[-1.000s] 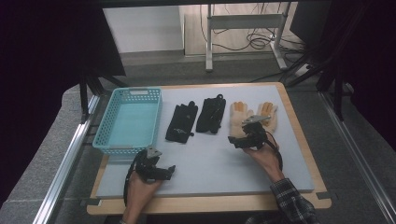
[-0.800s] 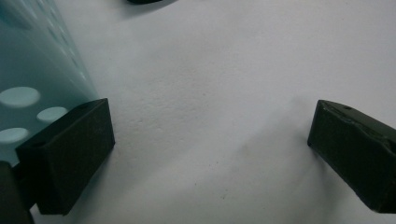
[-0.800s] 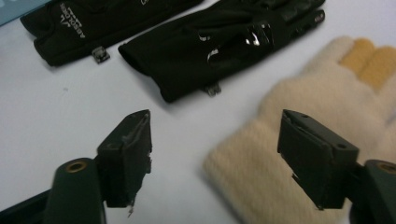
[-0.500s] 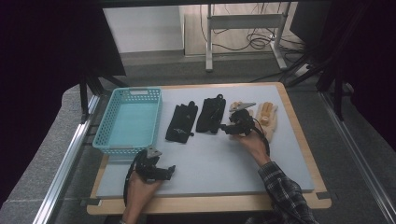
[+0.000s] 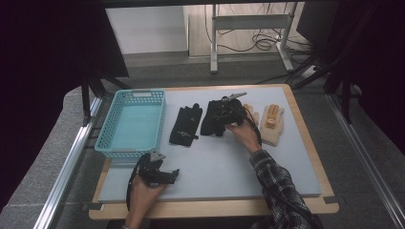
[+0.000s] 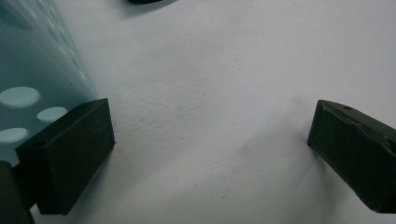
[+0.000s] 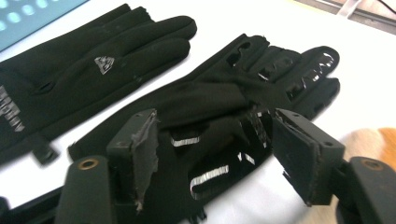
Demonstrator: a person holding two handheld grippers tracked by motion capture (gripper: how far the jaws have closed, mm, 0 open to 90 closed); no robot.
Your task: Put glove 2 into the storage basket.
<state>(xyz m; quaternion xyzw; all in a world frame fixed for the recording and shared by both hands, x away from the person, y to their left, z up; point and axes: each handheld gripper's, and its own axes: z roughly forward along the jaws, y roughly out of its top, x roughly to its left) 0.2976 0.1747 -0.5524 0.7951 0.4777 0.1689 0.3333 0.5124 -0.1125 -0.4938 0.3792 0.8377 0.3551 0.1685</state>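
Straddling the cuff end of the black glove with silver patches [image 7: 243, 112], the right gripper [image 7: 215, 158] has its jaws apart, one on each side of a raised fold of the fabric. They have just been opening again after a partial squeeze, and the fold stands between them; the pads sit very close to the cloth, but I judge that neither is pressing on it yet.

From the claw outward, this glove runs away toward the far side of the table, cuff nearest the jaws, fingers pointing far. Its long axis therefore lies roughly in line with the gripper's reach, so the jaws cross the glove's width rather than its length. That is the relation the coming pinch turns on: closing here should gather the cuff fold, not the fingers.

In the high view the right gripper [image 5: 228, 112] sits over that glove [image 5: 213, 121], which lies in the middle of the table. Just left of it lies the plain black glove [image 5: 186, 125], parallel and close but apart. To the right, the tan glove [image 5: 273, 125] lies near the hand. Farther left stands the teal basket [image 5: 107, 149], well apart from the claw.

The left gripper [image 5: 160, 172] rests at the near edge, jaws wide apart over bare table [image 6: 210, 93], the basket's wall just beside one jaw. The right hand is plainly the nearer one to the patched glove.
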